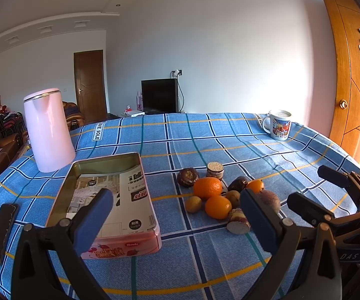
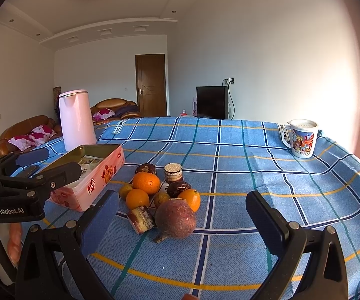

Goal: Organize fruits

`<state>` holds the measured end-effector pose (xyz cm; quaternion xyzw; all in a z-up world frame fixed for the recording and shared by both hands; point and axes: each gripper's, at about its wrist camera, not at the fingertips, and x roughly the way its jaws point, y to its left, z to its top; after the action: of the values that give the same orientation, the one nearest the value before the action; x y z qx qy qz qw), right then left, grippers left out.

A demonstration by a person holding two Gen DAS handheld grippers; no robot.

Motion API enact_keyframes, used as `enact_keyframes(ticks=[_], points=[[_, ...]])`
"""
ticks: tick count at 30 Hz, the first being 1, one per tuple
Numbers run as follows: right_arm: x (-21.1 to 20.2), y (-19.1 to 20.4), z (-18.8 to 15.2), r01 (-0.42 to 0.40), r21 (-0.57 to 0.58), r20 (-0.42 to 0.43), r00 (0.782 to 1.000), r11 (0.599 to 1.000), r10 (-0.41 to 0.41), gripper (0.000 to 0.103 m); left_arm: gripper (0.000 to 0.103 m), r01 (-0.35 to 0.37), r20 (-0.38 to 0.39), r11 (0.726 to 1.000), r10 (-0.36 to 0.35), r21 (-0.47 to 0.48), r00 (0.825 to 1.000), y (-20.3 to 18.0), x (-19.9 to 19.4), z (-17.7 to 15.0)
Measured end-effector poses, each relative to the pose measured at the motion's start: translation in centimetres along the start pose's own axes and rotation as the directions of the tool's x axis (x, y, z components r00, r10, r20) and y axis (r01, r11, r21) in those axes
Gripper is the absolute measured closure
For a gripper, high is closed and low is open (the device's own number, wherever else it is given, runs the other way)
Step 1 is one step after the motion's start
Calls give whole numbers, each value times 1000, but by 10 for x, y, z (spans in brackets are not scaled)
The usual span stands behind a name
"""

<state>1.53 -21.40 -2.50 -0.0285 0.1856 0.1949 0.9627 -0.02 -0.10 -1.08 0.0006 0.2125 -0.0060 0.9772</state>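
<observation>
A pile of fruit lies on the blue checked tablecloth: oranges (image 1: 207,187) (image 2: 146,182), small kiwis (image 1: 193,204), dark round fruits (image 1: 188,177) and a large reddish-purple fruit (image 2: 175,218). Two short cut cylinders lie among them, one upright (image 2: 173,173) and one on its side (image 2: 141,219). An open pink tin (image 1: 105,207) (image 2: 90,182) lined with printed paper sits to the left of the pile. My left gripper (image 1: 177,215) is open and empty above the tin's right edge. My right gripper (image 2: 182,215) is open and empty, just before the purple fruit.
A pink kettle (image 1: 47,130) (image 2: 76,120) stands behind the tin. A printed mug (image 1: 280,125) (image 2: 302,137) stands at the far right. A black phone (image 1: 1,232) lies left of the tin. The table's edge curves near on both sides.
</observation>
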Motion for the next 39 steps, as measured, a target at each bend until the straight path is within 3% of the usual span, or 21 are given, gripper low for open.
enact_keyframes(ticks=[30, 34, 39], points=[[23, -7, -10, 0, -16, -73, 997, 1000, -1, 2, 0, 9, -55, 1000, -9, 2, 998, -3, 22, -12], [31, -9, -14, -13, -12, -113, 994, 1000, 12, 11, 0, 26, -69, 1000, -26, 2, 997, -4, 26, -16], [42, -9, -17, -20, -19, -160, 987, 1000, 17, 13, 0, 65, -85, 998, -65, -7, 994, -8, 30, -21]])
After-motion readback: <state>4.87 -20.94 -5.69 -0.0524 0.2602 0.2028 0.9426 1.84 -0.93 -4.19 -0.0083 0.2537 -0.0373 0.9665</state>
